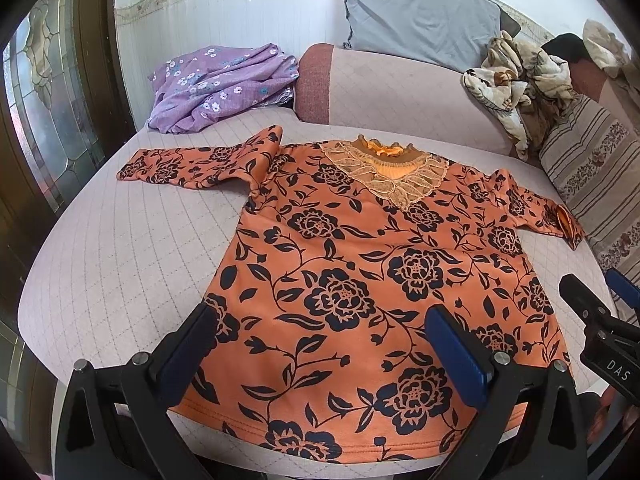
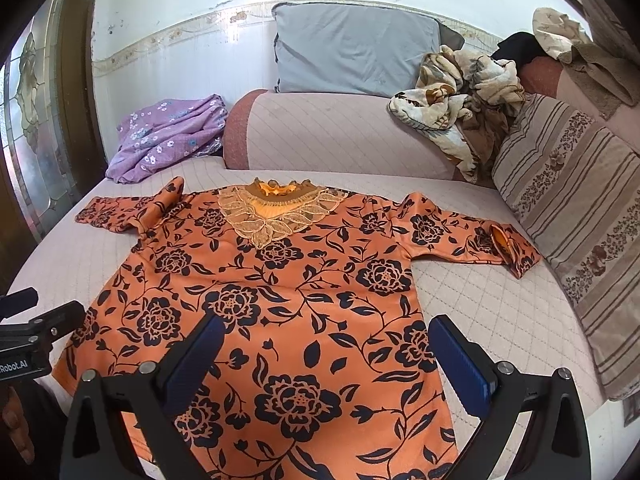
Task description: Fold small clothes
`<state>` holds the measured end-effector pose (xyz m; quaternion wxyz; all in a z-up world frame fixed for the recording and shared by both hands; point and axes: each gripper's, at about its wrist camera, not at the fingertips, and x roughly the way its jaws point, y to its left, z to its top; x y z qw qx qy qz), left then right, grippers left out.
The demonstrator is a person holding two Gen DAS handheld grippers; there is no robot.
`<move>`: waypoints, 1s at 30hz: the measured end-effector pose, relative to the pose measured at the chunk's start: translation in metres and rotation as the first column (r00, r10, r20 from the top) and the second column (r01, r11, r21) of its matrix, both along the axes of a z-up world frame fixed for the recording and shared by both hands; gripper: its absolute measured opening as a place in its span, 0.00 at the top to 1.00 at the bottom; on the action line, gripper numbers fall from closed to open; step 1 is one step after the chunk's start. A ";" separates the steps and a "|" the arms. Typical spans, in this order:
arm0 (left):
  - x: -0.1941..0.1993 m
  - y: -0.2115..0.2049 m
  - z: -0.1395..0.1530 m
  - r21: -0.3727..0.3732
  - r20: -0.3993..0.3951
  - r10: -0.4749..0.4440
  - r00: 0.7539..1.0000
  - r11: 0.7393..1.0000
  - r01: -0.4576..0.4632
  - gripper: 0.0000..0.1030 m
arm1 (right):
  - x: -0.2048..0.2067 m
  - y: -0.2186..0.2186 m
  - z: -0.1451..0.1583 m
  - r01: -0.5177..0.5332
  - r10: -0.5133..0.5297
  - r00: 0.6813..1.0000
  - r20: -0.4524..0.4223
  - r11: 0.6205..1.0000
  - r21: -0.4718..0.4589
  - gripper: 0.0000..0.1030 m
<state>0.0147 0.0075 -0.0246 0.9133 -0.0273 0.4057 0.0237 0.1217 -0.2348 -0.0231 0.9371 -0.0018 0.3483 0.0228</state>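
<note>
top [image 1: 360,280]: flat on sofa [image 1: 100,240], collar at 12 o'clock
left gripper [image 1: 324,344]: jaws open above hem
right gripper [image 2: 328,352]: jaws open above hem

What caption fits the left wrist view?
Open left gripper above the hem of an orange floral top spread flat.

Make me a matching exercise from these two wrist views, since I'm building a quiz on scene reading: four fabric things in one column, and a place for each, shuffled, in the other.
Things:
1. orange floral top
2. purple flowered cloth
3. grey pillow
4. striped cushion

Places:
A. propped against the wall behind the backrest
B. spread flat on the quilted seat
C. leaning along the right side
D. bunched in the far left corner

Pairs: 1-B, 2-D, 3-A, 4-C
</note>
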 end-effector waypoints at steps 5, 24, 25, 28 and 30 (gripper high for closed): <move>0.000 0.001 0.002 0.002 0.004 0.000 1.000 1.000 0.000 0.00 | 0.000 0.000 0.001 0.000 0.000 1.000 0.000 1.000 0.001 0.00; 0.003 0.001 0.005 0.009 0.003 -0.009 1.000 1.000 0.009 0.00 | 0.004 -0.001 0.006 -0.004 0.004 1.000 0.002 1.000 0.001 0.00; 0.003 0.000 0.005 0.010 0.003 -0.010 1.000 1.000 0.010 0.00 | 0.004 -0.001 0.006 -0.005 0.005 1.000 0.002 1.000 0.001 0.00; 0.003 0.000 0.005 0.012 0.005 -0.012 1.000 1.000 0.012 0.00 | 0.005 -0.001 0.006 -0.005 0.005 1.000 0.001 1.000 0.002 0.00; 0.003 -0.001 0.005 0.012 0.005 -0.014 1.000 1.000 0.014 0.00 | 0.004 -0.001 0.006 -0.004 0.004 1.000 0.002 1.000 0.001 0.00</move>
